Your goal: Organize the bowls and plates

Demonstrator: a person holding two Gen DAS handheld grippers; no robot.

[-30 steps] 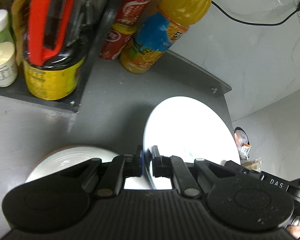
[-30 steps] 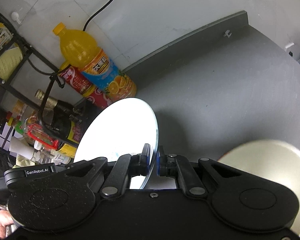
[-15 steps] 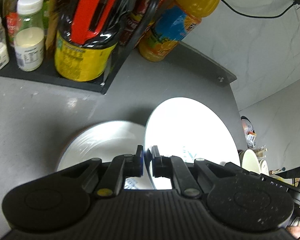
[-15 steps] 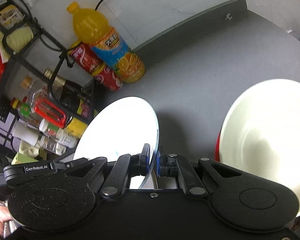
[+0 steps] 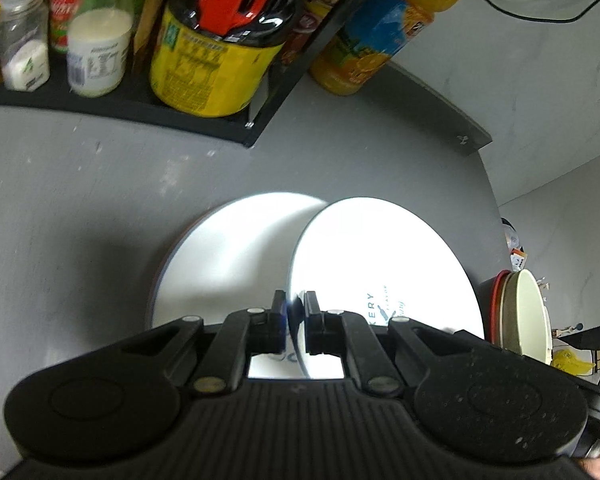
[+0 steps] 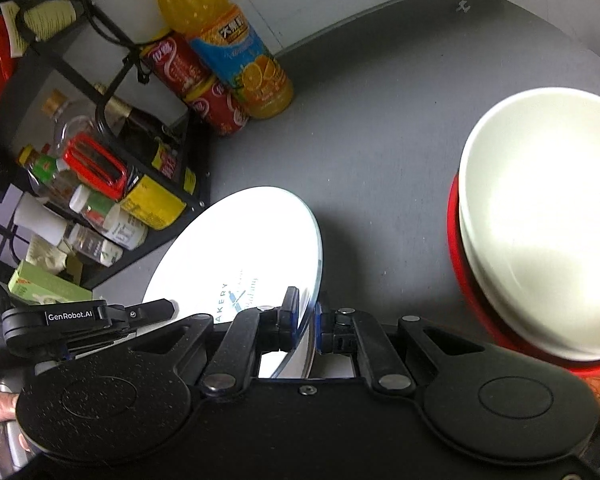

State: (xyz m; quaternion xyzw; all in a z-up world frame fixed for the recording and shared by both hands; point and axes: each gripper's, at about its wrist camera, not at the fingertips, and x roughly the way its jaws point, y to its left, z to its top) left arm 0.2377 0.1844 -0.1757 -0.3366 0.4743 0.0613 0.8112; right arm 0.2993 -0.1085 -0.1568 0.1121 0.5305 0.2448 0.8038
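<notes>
Both grippers are shut on the rim of one white plate with blue lettering (image 5: pixel 384 264), also in the right wrist view (image 6: pixel 240 248). My left gripper (image 5: pixel 295 312) holds its near left edge and my right gripper (image 6: pixel 307 320) its near right edge. The plate is tilted above the grey counter. Under it to the left lies another white plate (image 5: pixel 224 264) flat on the counter. A cream bowl (image 6: pixel 540 216) sits nested in a red bowl (image 6: pixel 458 256) at the right; it also shows in the left wrist view (image 5: pixel 528 316).
A black rack (image 5: pixel 260 128) at the back left holds a yellow-labelled jug (image 5: pixel 212 64) and spice jars (image 5: pixel 98 52). An orange juice bottle (image 6: pixel 228 40) and red cans (image 6: pixel 196 80) stand by the wall. The counter's raised back edge (image 6: pixel 380 20) runs behind.
Both grippers have pulled back and lowered with the plate. The flat white plate and the stacked bowls have come further into view.
</notes>
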